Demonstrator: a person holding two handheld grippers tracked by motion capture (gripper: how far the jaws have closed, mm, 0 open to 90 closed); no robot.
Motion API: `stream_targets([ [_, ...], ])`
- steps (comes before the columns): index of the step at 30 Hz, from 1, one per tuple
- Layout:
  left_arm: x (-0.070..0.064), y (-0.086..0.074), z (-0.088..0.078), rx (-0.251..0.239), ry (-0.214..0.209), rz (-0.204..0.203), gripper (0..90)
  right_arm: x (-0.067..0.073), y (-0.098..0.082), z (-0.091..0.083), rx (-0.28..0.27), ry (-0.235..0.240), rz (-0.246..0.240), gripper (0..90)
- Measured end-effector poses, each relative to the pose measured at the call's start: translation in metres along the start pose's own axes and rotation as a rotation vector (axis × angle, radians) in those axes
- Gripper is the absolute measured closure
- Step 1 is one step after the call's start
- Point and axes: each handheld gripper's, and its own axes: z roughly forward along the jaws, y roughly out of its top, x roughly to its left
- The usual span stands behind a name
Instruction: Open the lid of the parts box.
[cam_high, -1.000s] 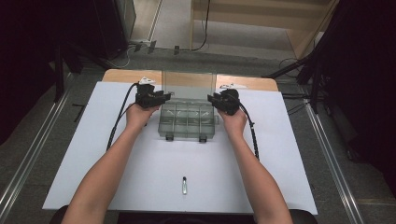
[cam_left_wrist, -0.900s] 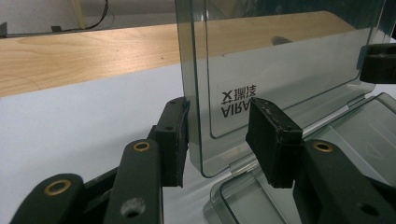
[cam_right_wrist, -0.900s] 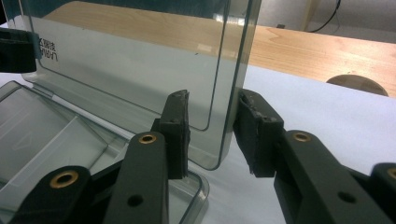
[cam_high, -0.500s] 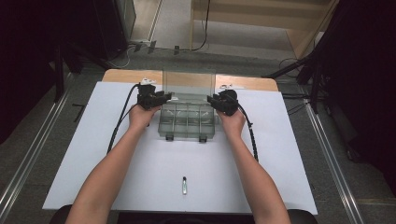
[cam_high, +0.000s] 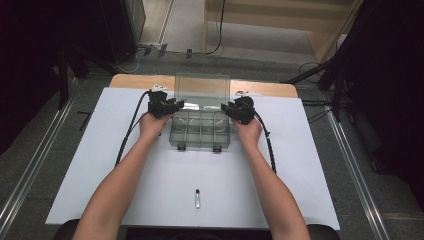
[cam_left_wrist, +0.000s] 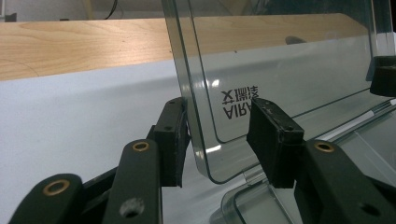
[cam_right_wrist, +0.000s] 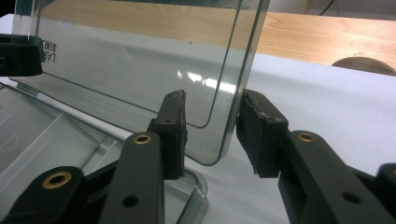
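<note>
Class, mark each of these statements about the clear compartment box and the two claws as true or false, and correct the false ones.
1. The lid of the clear box stands raised. True.
2. The left claw has the lid's edge between its jaws. True; one pad touches the edge and the other stands apart.
3. The small pen-like item lies inside the box. False; it lies on the white sheet, nearer the person.
4. The right claw is at the box's front latches. False; it is at the lid's side edge.
5. The box has two latches on its near side. True.
</note>
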Motion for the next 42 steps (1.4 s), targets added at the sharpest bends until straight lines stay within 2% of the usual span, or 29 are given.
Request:
stream_targets([
  [8,0.0004,-0.0021,0.0015,0.011,0.002,0.008,54.7,-0.0015,-0.0013,0.0013,0.007,0.01,0.013,62.7],
  [27,0.0019,-0.0047,0.0057,0.024,-0.022,-0.048,49.9,-0.0032,-0.0022,0.0031,0.013,0.018,0.042,60.4],
  [35,0.004,-0.0052,0.0064,0.028,-0.021,-0.066,46.0,-0.0017,-0.0016,0.0027,0.013,0.0,0.026,58.4],
  [40,0.0022,-0.004,0.0047,0.027,-0.011,-0.04,43.7,0.0032,0.0014,-0.0008,0.018,-0.007,-0.013,52.6],
  [42,0.0021,-0.0031,0.0031,0.034,-0.017,-0.041,38.7,0.0049,0.0025,-0.0026,0.016,0.004,-0.017,48.5],
])
